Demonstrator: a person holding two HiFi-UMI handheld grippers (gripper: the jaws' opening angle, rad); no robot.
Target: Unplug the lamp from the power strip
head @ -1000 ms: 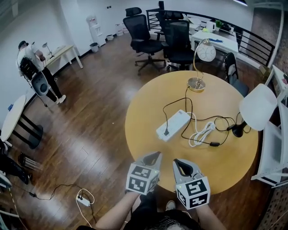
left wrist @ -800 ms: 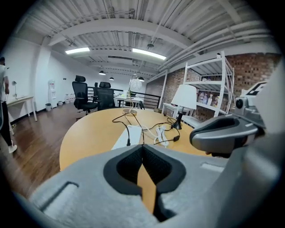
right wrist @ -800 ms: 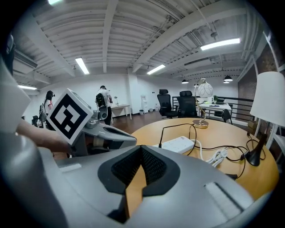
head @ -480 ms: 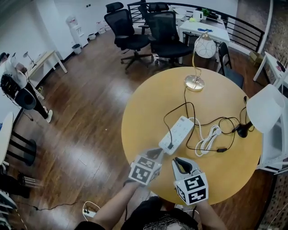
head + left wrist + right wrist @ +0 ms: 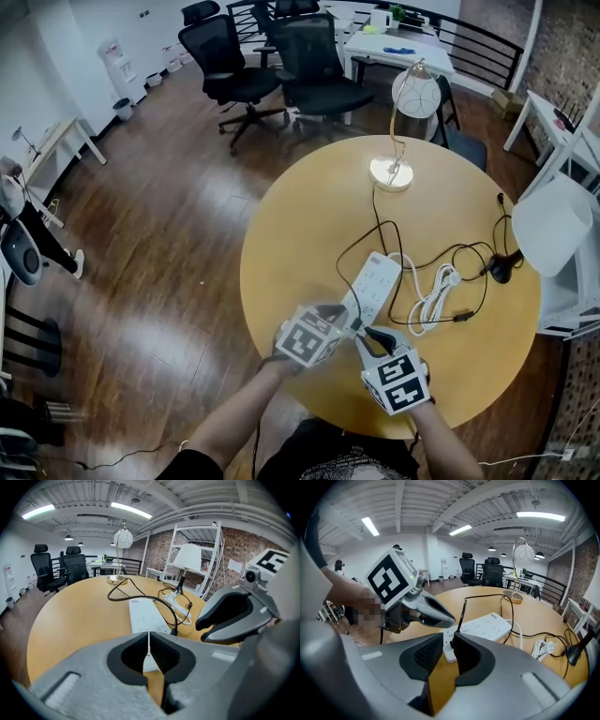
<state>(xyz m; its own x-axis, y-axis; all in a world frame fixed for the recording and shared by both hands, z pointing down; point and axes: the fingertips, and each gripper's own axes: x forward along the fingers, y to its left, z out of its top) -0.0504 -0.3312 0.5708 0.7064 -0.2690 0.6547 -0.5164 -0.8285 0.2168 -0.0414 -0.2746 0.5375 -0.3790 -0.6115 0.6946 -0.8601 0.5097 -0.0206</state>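
A white power strip [image 5: 377, 279] lies on the round wooden table [image 5: 291, 234]. The gold-based lamp [image 5: 392, 172] stands at the far side, and its black cord [image 5: 361, 234] loops down to a black plug [image 5: 174, 631] in the strip's near end. My left gripper [image 5: 339, 313] is shut and empty, just left of that end. My right gripper [image 5: 368, 335] hovers close behind the plug [image 5: 451, 641]. Its jaws have just been opening and stand apart, with the plug and strip end showing through the gap, not gripped.
A second lamp with a white shade [image 5: 551, 225] and black base [image 5: 497, 273] stands at the table's right edge, with a coiled white cable [image 5: 433, 292] and a black cord beside the strip. Office chairs [image 5: 314, 66] stand beyond the table. White shelving [image 5: 574, 281] is on the right.
Both grippers have moved forward and down from the table's near edge to the strip's near end. The right jaws have parted. The head view has shifted closer over the table.
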